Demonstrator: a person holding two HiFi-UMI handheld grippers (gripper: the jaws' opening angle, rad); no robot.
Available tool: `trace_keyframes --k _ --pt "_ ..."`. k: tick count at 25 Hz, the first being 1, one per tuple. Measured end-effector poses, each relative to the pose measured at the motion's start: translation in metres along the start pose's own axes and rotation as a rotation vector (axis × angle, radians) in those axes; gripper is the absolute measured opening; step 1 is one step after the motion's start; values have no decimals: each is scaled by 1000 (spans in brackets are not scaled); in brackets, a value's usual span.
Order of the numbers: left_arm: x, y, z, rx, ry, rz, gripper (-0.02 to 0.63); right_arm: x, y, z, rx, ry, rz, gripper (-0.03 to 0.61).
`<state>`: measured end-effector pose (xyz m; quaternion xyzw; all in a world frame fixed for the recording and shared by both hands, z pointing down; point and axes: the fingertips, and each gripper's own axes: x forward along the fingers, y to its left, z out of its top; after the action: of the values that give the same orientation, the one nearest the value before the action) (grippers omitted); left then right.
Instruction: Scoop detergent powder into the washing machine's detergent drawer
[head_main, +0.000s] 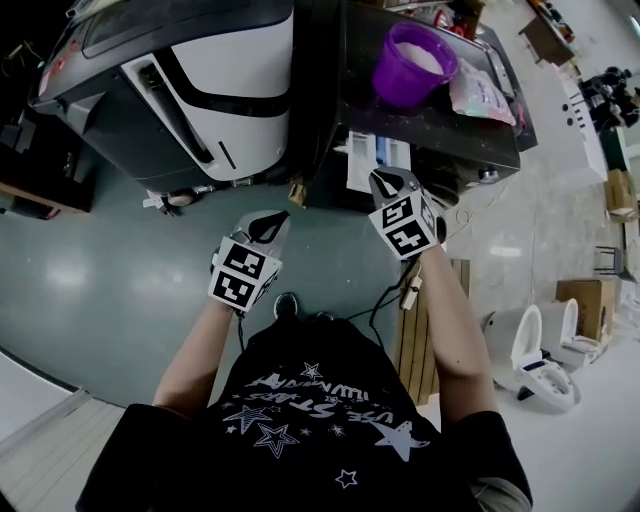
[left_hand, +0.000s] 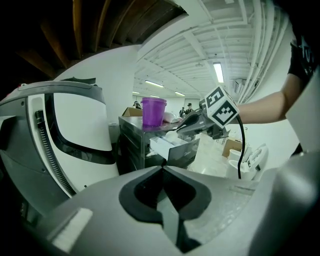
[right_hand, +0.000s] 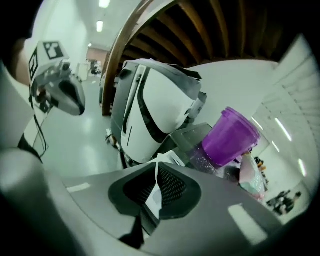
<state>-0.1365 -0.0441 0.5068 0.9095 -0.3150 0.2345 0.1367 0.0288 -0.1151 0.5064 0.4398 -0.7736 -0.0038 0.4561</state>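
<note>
The left hand-held gripper (head_main: 280, 218) hangs over the grey floor (head_main: 120, 290), in front of the white-and-dark appliance (head_main: 215, 75) and well apart from the washing machine (head_main: 440, 135). In the left gripper view, its jaws are clenched tip to tip (left_hand: 162, 169) with nothing between them. The right hand-held gripper (head_main: 378, 178) is positioned just in front of the open detergent drawer (head_main: 366, 158), which projects from the front of the washing machine. In the right gripper view, its jaws meet at the tips (right_hand: 156, 165) and no object can be made out between them. The left gripper view shows the right hand-held gripper (left_hand: 180, 127) just above the drawer (left_hand: 175, 147); contact cannot be determined. The purple tub (head_main: 410, 65) stands upright on the dark top of the washing machine, behind the drawer, with white powder (head_main: 422, 58) visible inside it. A pale printed bag (head_main: 482, 90) lies just beside the tub on the same top. The tub (right_hand: 231, 136) also appears tilted in the right gripper view, owing to camera angle.
</note>
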Motion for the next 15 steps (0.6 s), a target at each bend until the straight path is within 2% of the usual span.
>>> trace_keyframes --k 4,6,11,15 --pt "-5 -4 -6 -13 0 17 0 -12 -12 1 298 -109 23 37" --pt "-9 -10 -10 -12 4 27 0 -23 -17 0 410 -165 26 37" --pt "-22 -36 -12 -15 -1 59 0 -64 -15 -2 565 -278 50 35" --pt "-33 -64 -8 -36 -24 81 0 -101 -2 -8 610 -331 73 35"
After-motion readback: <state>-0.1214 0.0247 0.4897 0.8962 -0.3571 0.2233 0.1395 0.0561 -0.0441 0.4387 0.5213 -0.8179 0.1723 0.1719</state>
